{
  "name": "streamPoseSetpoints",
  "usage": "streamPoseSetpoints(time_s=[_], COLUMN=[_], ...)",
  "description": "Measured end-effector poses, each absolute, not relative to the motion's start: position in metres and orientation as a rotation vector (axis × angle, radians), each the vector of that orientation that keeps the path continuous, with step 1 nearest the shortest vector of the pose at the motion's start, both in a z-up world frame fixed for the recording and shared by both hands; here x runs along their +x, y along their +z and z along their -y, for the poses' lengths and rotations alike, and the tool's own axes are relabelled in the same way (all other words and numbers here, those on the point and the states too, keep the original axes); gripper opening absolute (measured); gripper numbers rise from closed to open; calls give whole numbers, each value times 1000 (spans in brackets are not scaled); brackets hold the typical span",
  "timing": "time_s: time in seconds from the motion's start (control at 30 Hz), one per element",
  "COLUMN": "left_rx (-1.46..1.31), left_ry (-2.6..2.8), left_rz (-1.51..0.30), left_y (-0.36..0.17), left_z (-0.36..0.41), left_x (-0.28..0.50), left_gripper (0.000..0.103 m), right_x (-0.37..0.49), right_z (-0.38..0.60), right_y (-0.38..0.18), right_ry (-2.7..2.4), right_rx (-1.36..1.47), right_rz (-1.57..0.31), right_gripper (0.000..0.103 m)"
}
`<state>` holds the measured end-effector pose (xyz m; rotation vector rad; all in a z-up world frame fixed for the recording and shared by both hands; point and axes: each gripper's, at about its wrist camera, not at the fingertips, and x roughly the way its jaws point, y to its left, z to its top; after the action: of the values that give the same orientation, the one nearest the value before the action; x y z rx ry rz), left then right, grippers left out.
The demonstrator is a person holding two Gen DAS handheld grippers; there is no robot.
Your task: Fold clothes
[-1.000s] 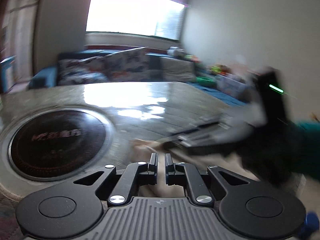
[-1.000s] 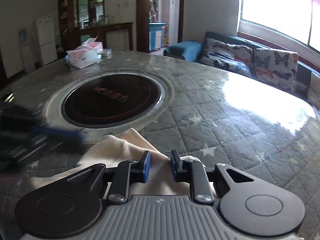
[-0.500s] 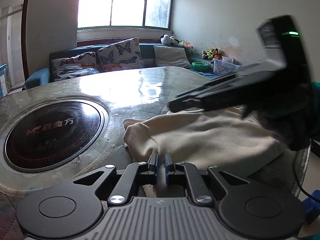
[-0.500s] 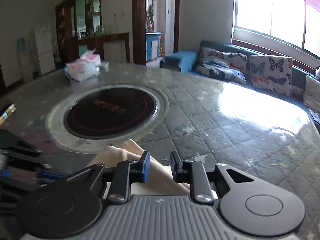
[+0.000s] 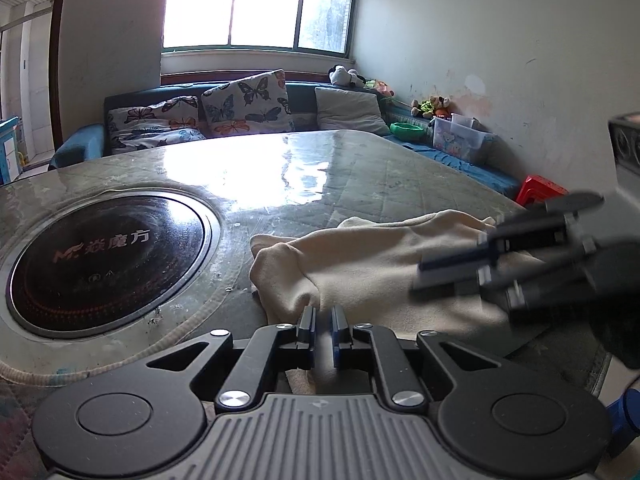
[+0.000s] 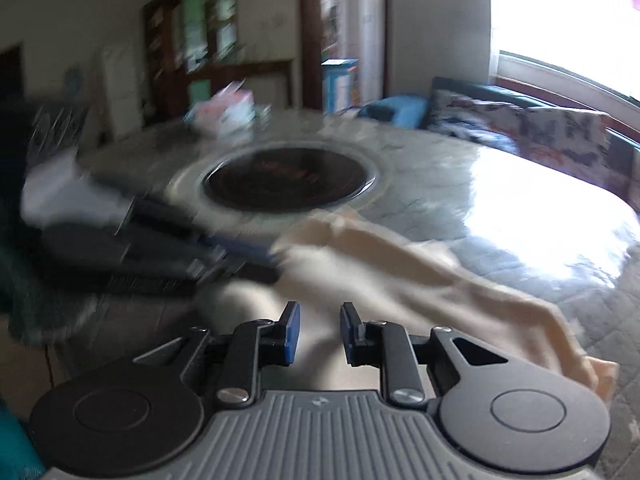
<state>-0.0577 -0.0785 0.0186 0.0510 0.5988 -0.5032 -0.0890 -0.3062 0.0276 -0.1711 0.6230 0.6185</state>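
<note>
A cream garment (image 5: 380,264) lies rumpled on the quilted table (image 5: 360,176), to the right of the round hob. My left gripper (image 5: 322,320) sits at its near edge, jaws nearly together with cream cloth showing between them. In the right wrist view the same garment (image 6: 420,264) stretches from the centre to the lower right, and the left gripper (image 6: 274,266) comes in blurred from the left with its tips at the cloth. My right gripper (image 6: 320,316) is open above the cloth with nothing seen in its gap. The left wrist view has the right gripper (image 5: 420,276) hovering over the garment's right part.
A black round hob (image 5: 104,256) is set into the table on the left. A tissue box (image 6: 224,112) stands at the far side. A sofa with butterfly cushions (image 5: 240,112) runs along the window wall, and a red stool (image 5: 540,190) stands past the table's right edge.
The right gripper has dropped from high over the garment to low at its right side, and its view has swung and blurred. The left gripper has stayed at the near edge.
</note>
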Motion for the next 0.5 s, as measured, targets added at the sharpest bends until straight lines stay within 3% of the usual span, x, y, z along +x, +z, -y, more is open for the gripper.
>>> streamPoseSetpoints(time_s=[0.5], left_rx=[31], left_ry=[-513], left_rz=[-616], left_y=[24], left_z=[78], left_x=[-54], left_gripper=[10], right_x=[-49], right_z=[393], right_y=[32], right_ry=[308], right_rx=[-30], right_rz=[-622], right_gripper=[20])
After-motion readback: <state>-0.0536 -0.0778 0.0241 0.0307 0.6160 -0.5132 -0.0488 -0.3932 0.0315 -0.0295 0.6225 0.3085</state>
